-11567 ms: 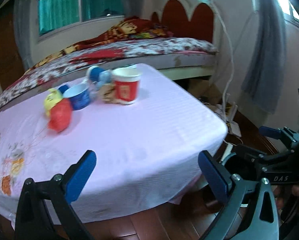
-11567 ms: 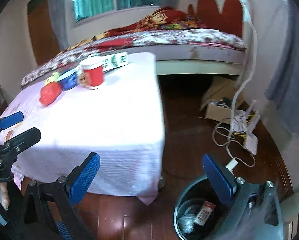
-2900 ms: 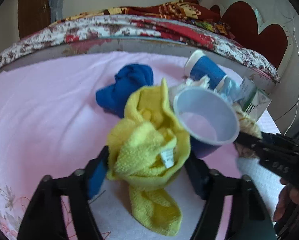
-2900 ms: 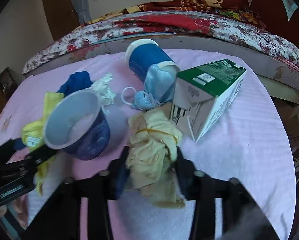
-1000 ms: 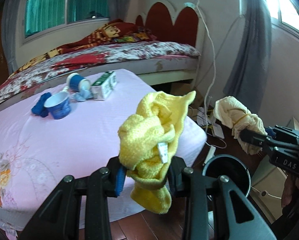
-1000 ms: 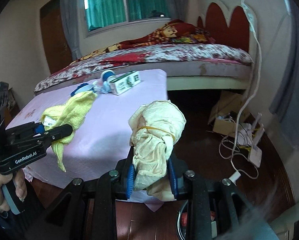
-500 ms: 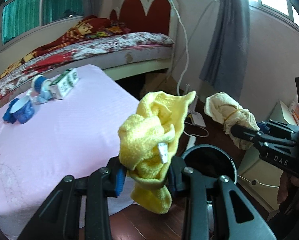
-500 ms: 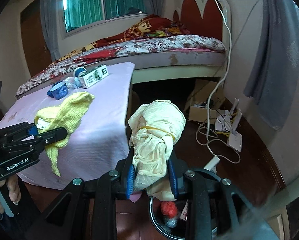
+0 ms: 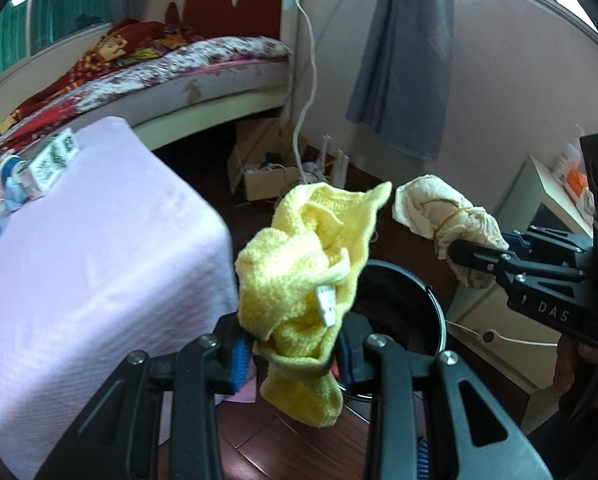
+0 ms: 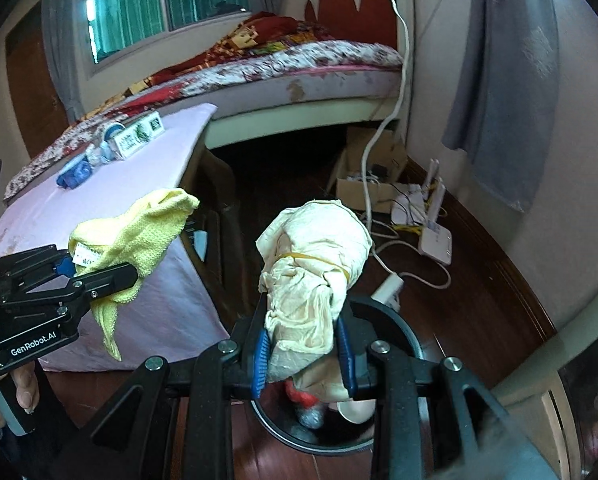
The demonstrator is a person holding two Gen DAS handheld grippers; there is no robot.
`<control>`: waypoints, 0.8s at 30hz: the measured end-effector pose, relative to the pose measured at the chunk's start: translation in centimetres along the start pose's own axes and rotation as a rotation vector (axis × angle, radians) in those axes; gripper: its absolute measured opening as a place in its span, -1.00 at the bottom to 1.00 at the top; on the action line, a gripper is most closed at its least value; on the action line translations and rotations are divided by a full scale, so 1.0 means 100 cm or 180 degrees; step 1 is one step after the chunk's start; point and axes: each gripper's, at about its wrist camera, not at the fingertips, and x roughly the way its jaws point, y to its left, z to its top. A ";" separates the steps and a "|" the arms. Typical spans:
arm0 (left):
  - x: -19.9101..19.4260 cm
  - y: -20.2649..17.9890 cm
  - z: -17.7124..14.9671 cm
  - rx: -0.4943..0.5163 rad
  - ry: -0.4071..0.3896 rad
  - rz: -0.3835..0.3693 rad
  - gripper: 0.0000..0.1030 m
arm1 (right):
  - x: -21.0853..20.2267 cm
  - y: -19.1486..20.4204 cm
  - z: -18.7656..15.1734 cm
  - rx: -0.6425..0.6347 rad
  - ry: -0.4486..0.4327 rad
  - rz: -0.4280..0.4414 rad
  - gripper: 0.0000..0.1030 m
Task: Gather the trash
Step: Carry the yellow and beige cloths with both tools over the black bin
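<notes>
Left gripper clamped on yellow cloth, right gripper clamped on cream rag bundle. Both carried above the black bin, likely for dropping. Remaining trash back on the tabletop, well away from the bin.

Desk under a pink cloth: green-and-white carton, blue cup lying just beside it, blue cloth nearer the front (small pale scraps between them, too blurred to name). Dark wood floor: black bin, cardboard box, white router and tangled cables.
</notes>
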 end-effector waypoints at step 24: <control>0.099 -0.043 -0.013 0.0148 0.0642 -0.0392 -0.31 | 0.071 -0.049 -0.054 0.0071 0.0649 -0.0092 -0.40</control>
